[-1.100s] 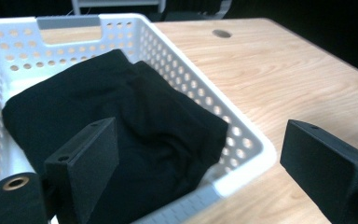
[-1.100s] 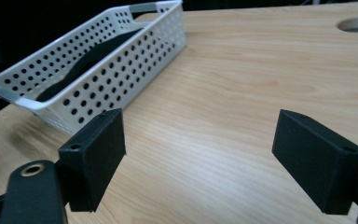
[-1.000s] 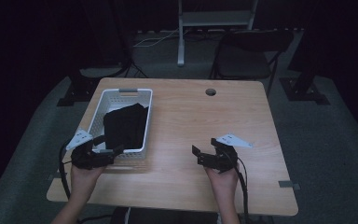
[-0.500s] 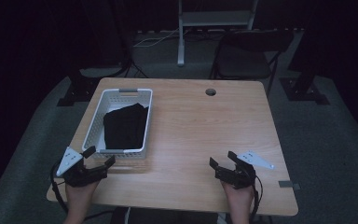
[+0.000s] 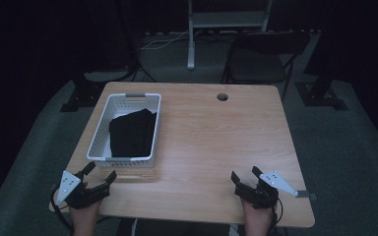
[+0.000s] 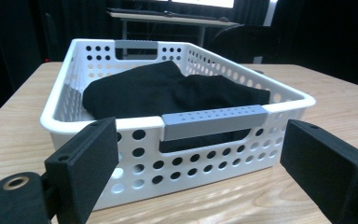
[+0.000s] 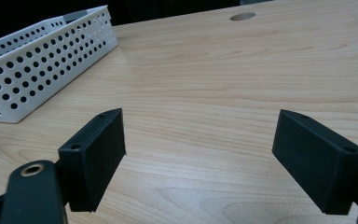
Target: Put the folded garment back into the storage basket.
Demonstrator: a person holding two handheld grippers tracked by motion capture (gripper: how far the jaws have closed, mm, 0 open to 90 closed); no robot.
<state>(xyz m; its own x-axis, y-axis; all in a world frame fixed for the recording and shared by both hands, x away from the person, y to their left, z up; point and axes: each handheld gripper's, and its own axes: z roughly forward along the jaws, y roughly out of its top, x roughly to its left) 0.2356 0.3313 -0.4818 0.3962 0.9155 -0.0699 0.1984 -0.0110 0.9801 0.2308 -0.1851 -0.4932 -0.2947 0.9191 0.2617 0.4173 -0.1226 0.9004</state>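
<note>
I have both tools parked at the near edge of the tabletop (image 5: 206, 142): the left hand-held gripper (image 5: 98, 173) sits at the near left corner with its jaws spread wide and nothing between them, and the right hand-held gripper (image 5: 245, 176) rests at the near right, also wide and empty. The thing I am working toward is the black folded cloth (image 6: 168, 91), lying inside the white perforated basket (image 6: 65, 100) on the left side of the tabletop, just beyond my left tool. I judge the cloth light, soft and limp; it will sag and unfold as it lifts, so I would pinch a thick fold near its raised near edge rather than a single layer. The fabric should not slip much against the pads. The basket itself looks light and stiff, and could slide or tip if the cloth drags on its rim; its grey handle bar (image 6: 213, 121) faces me if I need to steady it.
</note>
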